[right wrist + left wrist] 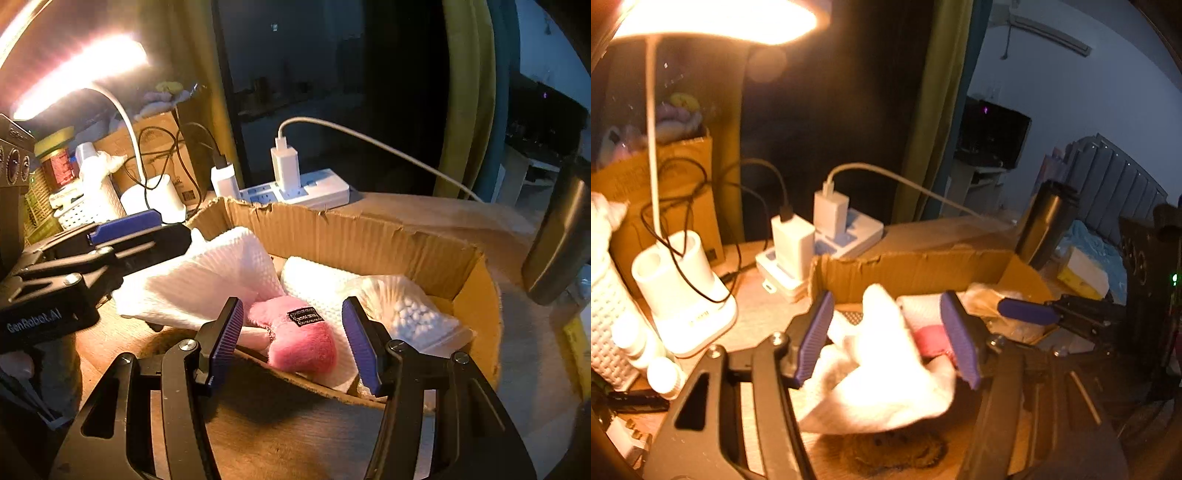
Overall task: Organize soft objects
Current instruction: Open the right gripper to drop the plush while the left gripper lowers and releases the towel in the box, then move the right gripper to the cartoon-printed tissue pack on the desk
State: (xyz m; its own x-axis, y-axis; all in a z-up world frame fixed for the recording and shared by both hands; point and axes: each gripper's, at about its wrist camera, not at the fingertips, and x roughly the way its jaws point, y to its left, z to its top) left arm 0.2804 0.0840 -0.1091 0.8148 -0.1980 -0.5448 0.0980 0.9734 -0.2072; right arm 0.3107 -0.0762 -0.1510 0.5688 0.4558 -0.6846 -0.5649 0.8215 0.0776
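Observation:
My left gripper (pixel 888 338) has its jaws spread wide, and a white textured cloth (pixel 882 373) lies draped between them over the near edge of a low cardboard box (pixel 912 267); I cannot tell if it is pinched. In the right wrist view the same cloth (pixel 207 280) hangs from the left gripper (pixel 122 236) over the box's left corner. My right gripper (pixel 290 341) is open and empty at the box's near rim (pixel 332 229). Inside the box lie a pink plush item (pixel 306 339) with a black label, a folded white cloth (pixel 317 284) and a bag of cotton swabs (pixel 410 310).
A lit desk lamp (pixel 679 280) stands left on the wooden desk (pixel 295 435). A power strip with chargers (pixel 299 188) lies behind the box. A white basket (pixel 605 314), a brown paper bag of plush toys (pixel 676 177), a dark tumbler (pixel 1045 221) and a brown furry item (pixel 890 454) are nearby.

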